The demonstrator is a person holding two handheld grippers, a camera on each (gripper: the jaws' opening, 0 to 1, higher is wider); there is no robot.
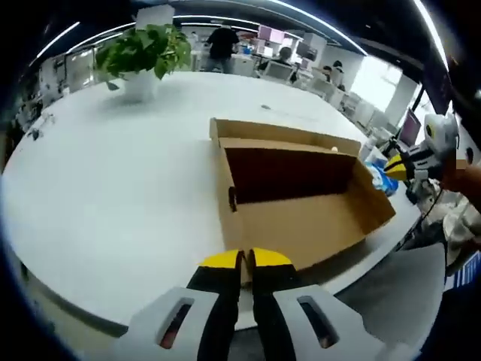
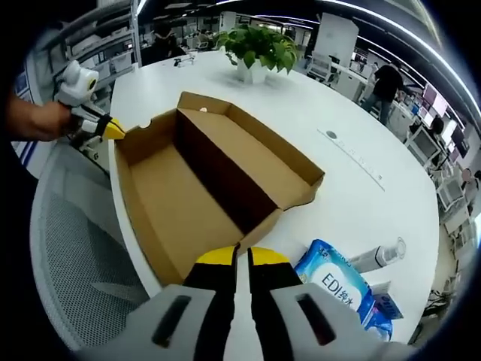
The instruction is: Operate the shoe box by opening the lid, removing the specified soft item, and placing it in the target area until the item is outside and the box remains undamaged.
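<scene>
On the white counter (image 1: 113,188), a potted plant (image 1: 143,53) stands at the far left edge. The open shoe box (image 1: 301,195) lies at the near edge; its thin cardboard looks light and easily creased. The left hand-held gripper (image 1: 246,259), jaws together, holds the box's near wall. The right hand-held gripper (image 2: 242,257), jaws together, holds nothing. The blue soft pack (image 2: 338,289) beside the box should yield; pinch its middle.

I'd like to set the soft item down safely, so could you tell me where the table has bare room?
The widest free patch of the white table lies between the open shoe box and the potted plant. Another stretch runs beyond the box's far flap. It is crowded at the table edge by the blue tissue pack, near the right claw.
</scene>
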